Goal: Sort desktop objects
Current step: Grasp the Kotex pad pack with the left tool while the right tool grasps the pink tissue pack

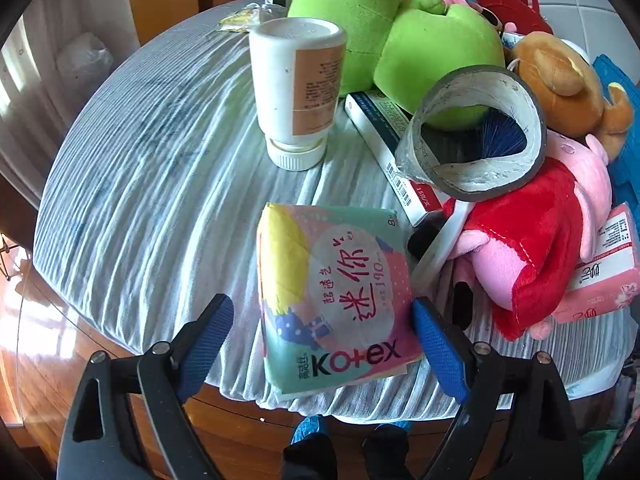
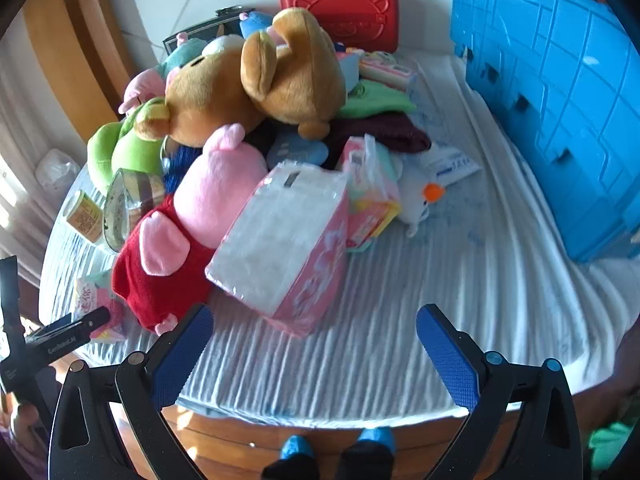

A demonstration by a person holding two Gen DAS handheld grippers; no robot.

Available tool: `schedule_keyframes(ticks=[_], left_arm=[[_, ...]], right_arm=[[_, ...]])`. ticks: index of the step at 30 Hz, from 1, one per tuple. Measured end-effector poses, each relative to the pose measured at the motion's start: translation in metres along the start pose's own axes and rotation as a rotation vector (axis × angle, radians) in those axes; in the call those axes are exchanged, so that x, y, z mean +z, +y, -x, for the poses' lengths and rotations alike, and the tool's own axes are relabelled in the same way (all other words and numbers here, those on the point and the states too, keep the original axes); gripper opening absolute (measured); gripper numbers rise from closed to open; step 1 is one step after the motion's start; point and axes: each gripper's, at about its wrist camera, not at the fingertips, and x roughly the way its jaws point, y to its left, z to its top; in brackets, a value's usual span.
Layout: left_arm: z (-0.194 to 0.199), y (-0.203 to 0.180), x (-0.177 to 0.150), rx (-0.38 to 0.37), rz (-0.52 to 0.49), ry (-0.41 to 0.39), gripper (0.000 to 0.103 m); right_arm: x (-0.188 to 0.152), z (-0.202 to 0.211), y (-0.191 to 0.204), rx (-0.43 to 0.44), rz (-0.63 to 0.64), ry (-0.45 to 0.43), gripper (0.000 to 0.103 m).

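Note:
A Kotex pad pack (image 1: 336, 300) lies on the white striped cloth near the table's front edge. My left gripper (image 1: 322, 344) is open with its blue fingers on either side of the pack; the right finger is close to its edge. An upside-down white bottle (image 1: 296, 88) stands behind it. My right gripper (image 2: 314, 352) is open and empty above the cloth, just in front of a pink tissue pack (image 2: 284, 244). The left gripper (image 2: 60, 340) shows at the left edge of the right wrist view.
A pile holds a green plush (image 1: 400, 40), a brown bear (image 2: 256, 80), a pink pig plush in red (image 2: 188, 216), a tape roll (image 1: 472, 128), a long white box (image 1: 388, 144) and folded cloths (image 2: 380, 120). A blue crate (image 2: 560, 100) stands right; a red case (image 2: 340, 4) behind.

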Motion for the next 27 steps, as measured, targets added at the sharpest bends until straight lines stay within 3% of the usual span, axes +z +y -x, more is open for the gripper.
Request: schedule_keyframes(ticks=[3,5,11,14,16,19,27], left_arm=[[-0.009,-0.011,0.002,0.025,-0.034,0.016,0.090],[-0.012,-0.016,0.000,0.042,-0.039,0.016,0.072],[-0.001,-0.017,0.000,0.033,-0.054,-0.019,0.069],[0.013,-0.018,0.003,0.039,-0.058,-0.054,0.069],[0.022,-0.019,0.005,0.033,-0.061,-0.070,0.069],[0.034,-0.029,0.009,0.036,-0.080,-0.099,0.069],[0.080,-0.055,0.016,0.027,-0.124,-0.208,0.069]], right_arm=[[-0.002,-0.005,0.002,0.004,-0.049,-0.018,0.103],[0.000,-0.008,0.004,-0.010,-0.068,-0.029,0.103],[0.006,-0.011,0.002,-0.025,-0.141,-0.052,0.103],[0.009,-0.011,0.005,-0.023,-0.140,-0.058,0.090],[0.011,-0.014,0.008,-0.017,-0.140,-0.054,0.072],[0.012,-0.022,0.012,-0.021,-0.136,-0.038,0.055],[0.016,-0.001,0.013,-0.037,-0.104,-0.071,0.050]])
